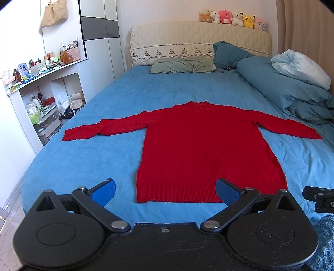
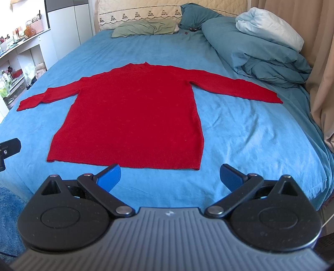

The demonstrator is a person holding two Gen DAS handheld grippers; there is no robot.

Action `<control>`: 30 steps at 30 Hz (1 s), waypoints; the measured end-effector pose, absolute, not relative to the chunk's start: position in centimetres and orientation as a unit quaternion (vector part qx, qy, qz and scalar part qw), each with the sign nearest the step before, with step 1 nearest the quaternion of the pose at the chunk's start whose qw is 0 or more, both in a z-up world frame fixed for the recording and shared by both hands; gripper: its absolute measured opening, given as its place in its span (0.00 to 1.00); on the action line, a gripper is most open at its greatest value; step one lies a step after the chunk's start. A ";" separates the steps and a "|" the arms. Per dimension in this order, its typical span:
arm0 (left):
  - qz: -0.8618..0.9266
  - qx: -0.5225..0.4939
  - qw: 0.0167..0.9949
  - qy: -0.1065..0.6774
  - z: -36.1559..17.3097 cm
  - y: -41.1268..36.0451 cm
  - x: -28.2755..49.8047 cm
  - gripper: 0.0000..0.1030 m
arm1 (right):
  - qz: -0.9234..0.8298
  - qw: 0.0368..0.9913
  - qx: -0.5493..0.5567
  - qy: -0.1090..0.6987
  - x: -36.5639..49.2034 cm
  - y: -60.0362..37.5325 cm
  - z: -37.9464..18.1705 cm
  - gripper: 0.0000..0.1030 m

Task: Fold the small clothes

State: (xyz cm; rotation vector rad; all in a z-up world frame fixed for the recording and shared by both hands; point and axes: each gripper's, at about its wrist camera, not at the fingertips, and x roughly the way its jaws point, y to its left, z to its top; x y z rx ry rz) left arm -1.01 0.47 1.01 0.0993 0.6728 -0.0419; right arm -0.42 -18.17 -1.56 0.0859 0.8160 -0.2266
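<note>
We have the red sweater [image 1: 206, 150] lying flat on the bed [image 1: 87, 158], face down or face up we cannot tell, its body smoothed out and both sleeves stretched sideways, with the ribbed hem nearest us and the collar pointing toward the pillows [image 1: 181, 65]. That spread suits a fold: every edge is reachable and nothing is doubled under, apart from a small kink midway along the sleeve on our left. We judge that no fold has begun. Our left tongs [image 1: 166, 190] hover low over the near edge of the bed with the blue pads wide apart and holding nothing; the hem shows between them, though we cannot tell how far above the cloth they hang. Our right tongs [image 2: 170, 176] are likewise spread apart and empty, just short of the hem's right corner. In each wrist view a dark piece of the other tool pokes in at the frame's edge, cut off. The bundled duvet [image 1: 292, 87] sits well clear along the right side. A row of plush toys [image 1: 231, 18] tops the headboard, and the cluttered shelf [image 1: 41, 68] at left is too small to read.
</note>
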 end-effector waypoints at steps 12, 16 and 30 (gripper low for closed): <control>-0.021 0.047 0.942 0.330 1.1 0.5 -1.1 1.00 | -0.109 0.911 0.042 0.395 -0.6 -18.2 -1.5 1.00; -0.021 0.046 0.942 0.331 1.1 0.5 -1.1 1.00 | -0.109 0.911 0.042 0.395 -0.6 -18.2 -1.5 1.00; -0.019 0.046 0.943 0.330 1.1 0.6 -1.2 1.00 | -0.106 0.911 0.044 0.396 -0.6 -18.2 -1.4 1.00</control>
